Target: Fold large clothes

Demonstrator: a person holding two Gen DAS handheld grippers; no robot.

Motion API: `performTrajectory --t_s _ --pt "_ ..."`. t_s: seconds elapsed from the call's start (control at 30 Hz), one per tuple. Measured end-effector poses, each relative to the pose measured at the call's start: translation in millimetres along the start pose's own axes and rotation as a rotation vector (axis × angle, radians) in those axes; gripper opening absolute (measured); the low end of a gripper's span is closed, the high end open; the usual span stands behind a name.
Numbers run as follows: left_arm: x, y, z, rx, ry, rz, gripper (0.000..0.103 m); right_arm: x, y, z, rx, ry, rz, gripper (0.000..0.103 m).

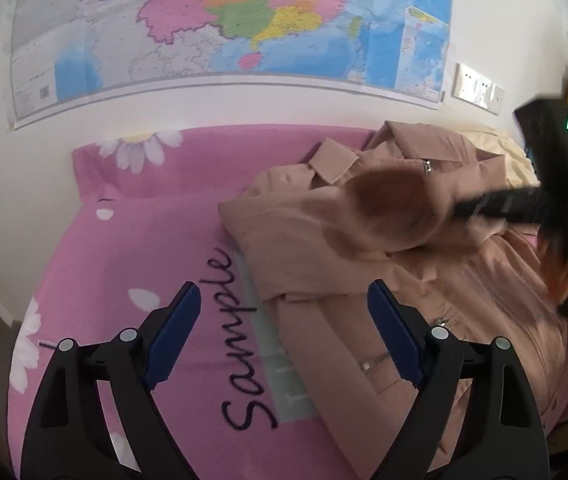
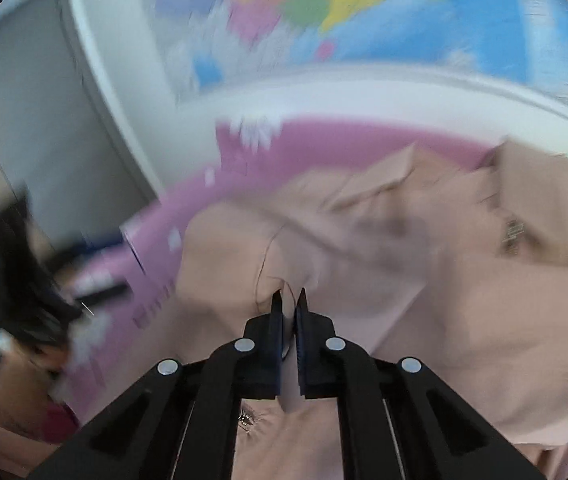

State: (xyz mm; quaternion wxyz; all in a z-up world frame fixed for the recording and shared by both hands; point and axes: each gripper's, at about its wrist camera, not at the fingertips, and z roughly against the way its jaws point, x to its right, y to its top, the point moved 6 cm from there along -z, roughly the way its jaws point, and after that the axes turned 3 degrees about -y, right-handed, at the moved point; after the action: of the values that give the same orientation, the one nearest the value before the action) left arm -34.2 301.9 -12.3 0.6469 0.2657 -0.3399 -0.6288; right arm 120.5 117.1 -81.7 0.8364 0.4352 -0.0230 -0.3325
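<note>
A pale pink zip jacket lies on a pink flowered bedsheet, collar toward the wall. My left gripper is open and empty, hovering over the jacket's left edge and the sheet. My right gripper is shut on a fold of the jacket's fabric, which runs between its jaws. In the left wrist view the right gripper shows blurred at the right, holding a sleeve lifted over the jacket's chest. The right wrist view is motion-blurred.
A large coloured map hangs on the white wall behind the bed. A wall switch panel is at the right. The sheet bears the word "Sample". A cream cloth lies behind the jacket.
</note>
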Motion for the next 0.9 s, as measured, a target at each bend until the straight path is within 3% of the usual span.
performTrajectory --t_s 0.07,0.17,0.23,0.3,0.37,0.43,0.6,0.7,0.77,0.8,0.83,0.9 --pt "6.4 3.8 -6.0 -0.001 -0.005 -0.012 0.084 36.7 7.5 26.6 0.07 0.013 -0.1 0.006" --pt "21.6 5.4 -21.2 -0.02 -0.008 -0.06 0.084 86.4 -9.6 38.5 0.059 -0.02 -0.205 0.017" --pt "30.1 4.0 -33.6 -0.048 -0.017 -0.09 0.084 109.5 -29.9 40.8 0.027 -0.063 -0.25 0.045" --pt "36.5 2.6 -44.0 -0.067 -0.017 -0.108 0.084 125.9 -49.0 45.0 0.002 -0.103 -0.287 0.054" --pt "40.7 1.1 -51.7 -0.083 -0.02 -0.119 0.084 133.1 -63.4 54.2 -0.008 -0.097 -0.319 0.058" --pt "42.6 0.4 -57.2 -0.098 -0.023 -0.12 0.084 138.2 -68.8 66.8 0.022 -0.075 -0.357 0.078" --pt "45.2 3.1 -62.3 -0.102 -0.032 -0.117 0.084 137.4 -56.6 58.8 0.032 -0.067 -0.371 0.085" --pt "47.8 5.3 -61.1 -0.094 -0.032 -0.12 0.084 138.2 -51.1 38.7 -0.015 -0.066 -0.382 0.085" --pt "49.0 6.5 -60.4 -0.093 -0.026 -0.124 0.084 137.1 -50.5 25.4 -0.059 -0.072 -0.378 0.057" --pt "48.7 7.0 -60.6 -0.094 -0.025 -0.123 0.084 133.7 -48.3 19.9 -0.074 -0.066 -0.353 0.015" --pt "48.0 7.3 -60.7 -0.095 -0.021 -0.121 0.084 132.2 -45.9 17.7 -0.083 -0.069 -0.344 0.01" --pt "47.5 8.9 -60.7 -0.095 -0.027 -0.11 0.084 124.6 -29.3 27.2 -0.035 -0.093 -0.29 0.009"
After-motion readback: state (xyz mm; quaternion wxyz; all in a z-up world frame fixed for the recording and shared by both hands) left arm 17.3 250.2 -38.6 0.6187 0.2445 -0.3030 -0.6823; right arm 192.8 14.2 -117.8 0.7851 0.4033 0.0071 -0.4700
